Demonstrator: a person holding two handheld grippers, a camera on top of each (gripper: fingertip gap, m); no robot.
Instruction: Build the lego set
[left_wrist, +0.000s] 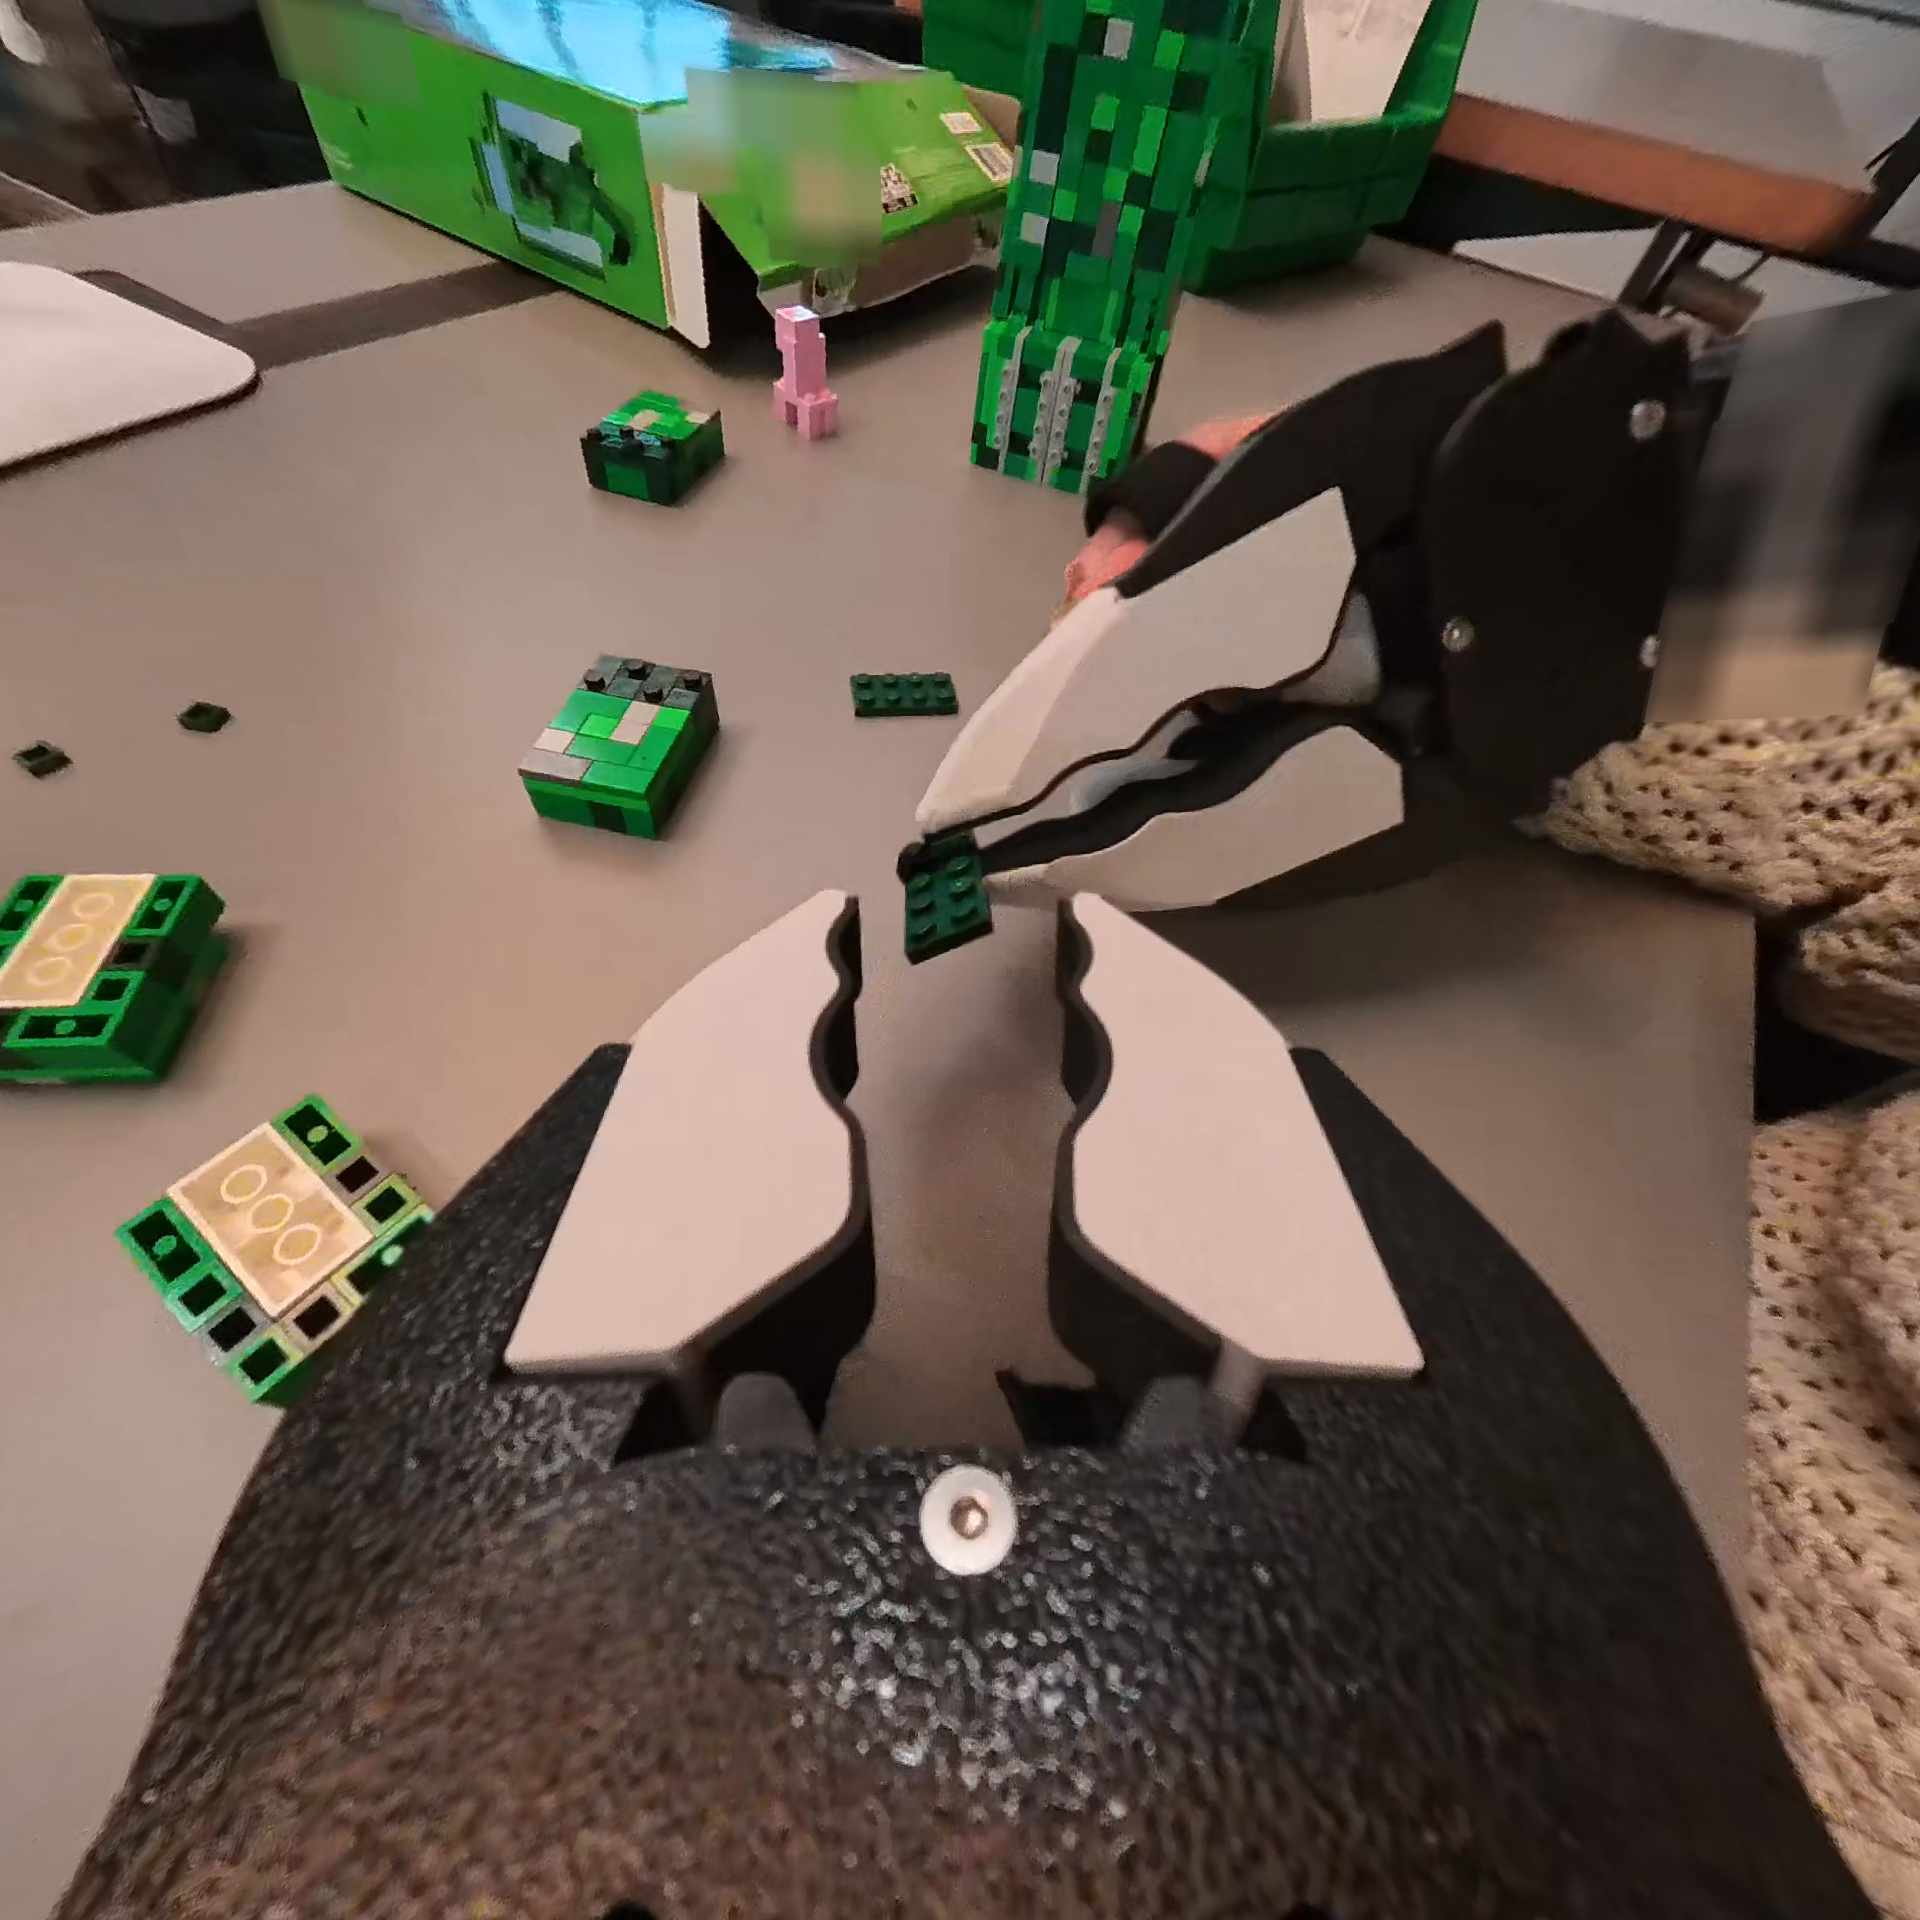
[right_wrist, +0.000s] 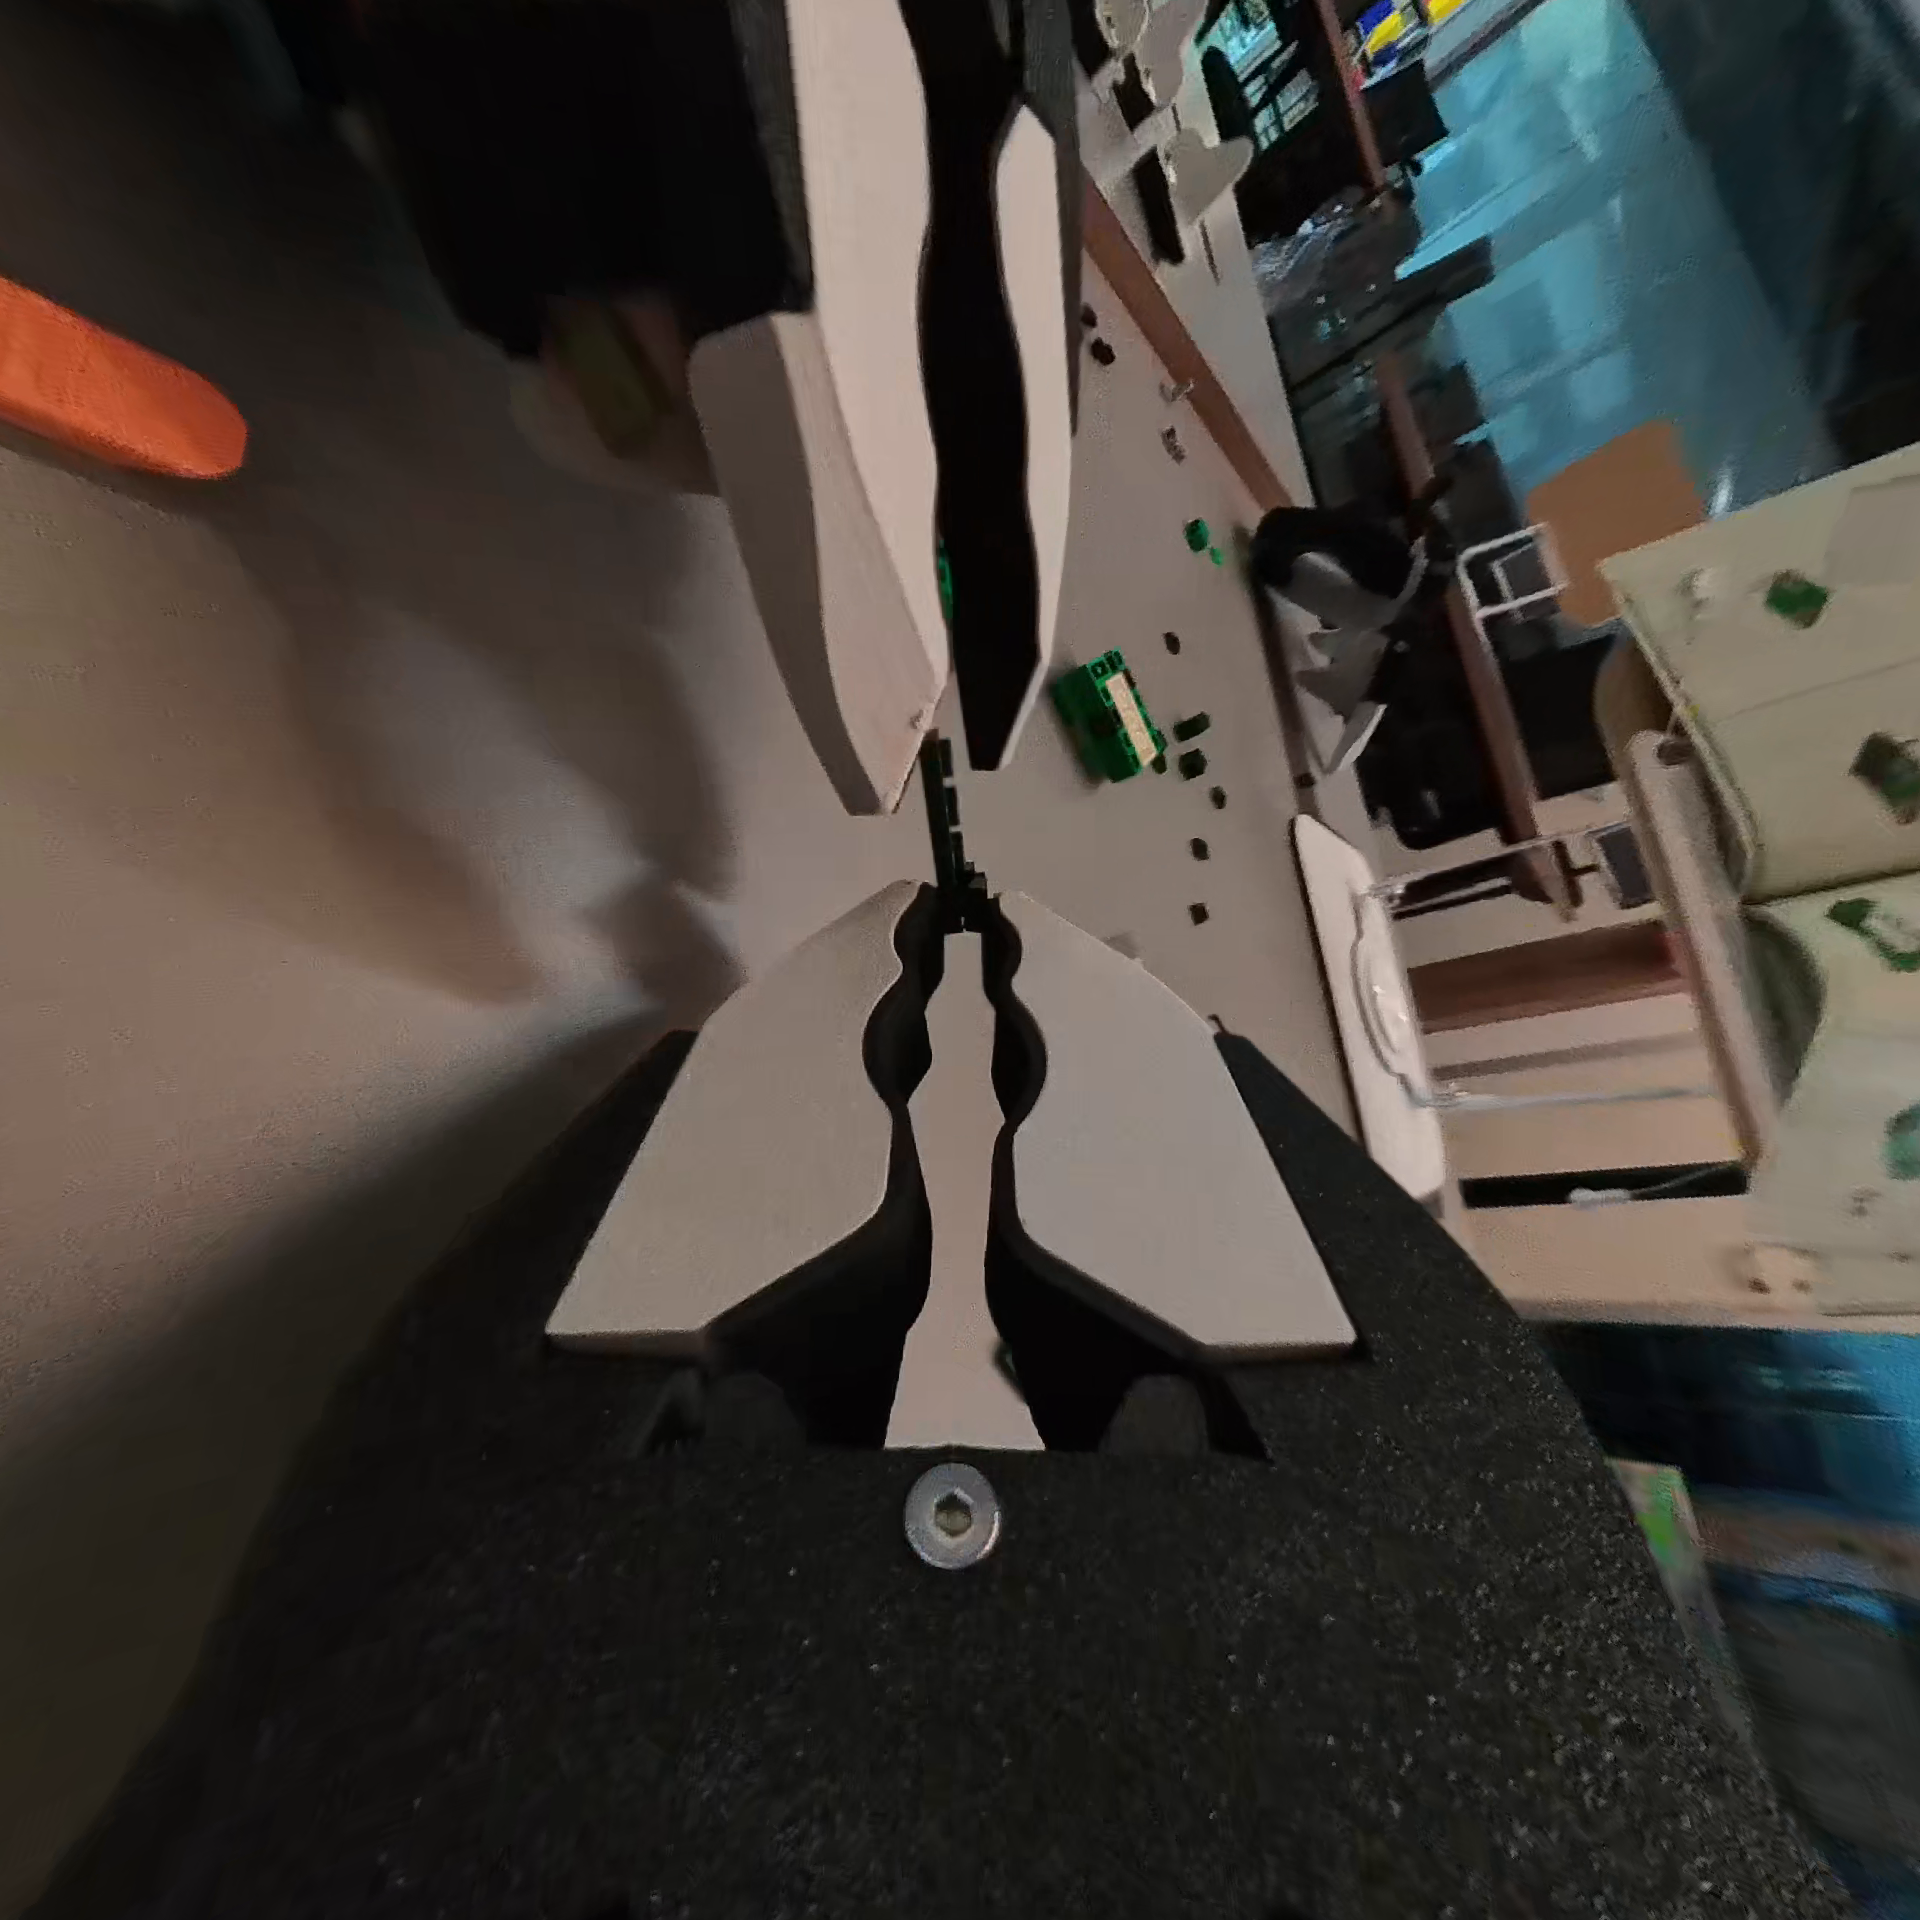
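My right gripper (right_wrist: 958, 899) is shut on a small dark green plate (right_wrist: 945, 831), seen edge-on in the right wrist view. In the left wrist view the right gripper (left_wrist: 956, 852) comes in from the right and holds that plate (left_wrist: 945, 904) just above the grey table (left_wrist: 416, 582). My left gripper (left_wrist: 958, 909) is open and empty. The plate hangs between its two fingertips without clear contact. The left gripper (right_wrist: 940, 779) also shows from above in the right wrist view, jaws apart.
A tall green pixel-pattern tower (left_wrist: 1091, 260) and a green box (left_wrist: 582, 177) stand at the back. A pink figure (left_wrist: 802, 374), two green cubes (left_wrist: 652, 447) (left_wrist: 621, 753), a loose dark green plate (left_wrist: 904, 693) and two green-and-tan blocks (left_wrist: 94, 977) (left_wrist: 275, 1242) lie on the table. A knit sleeve (left_wrist: 1818, 831) is at the right.
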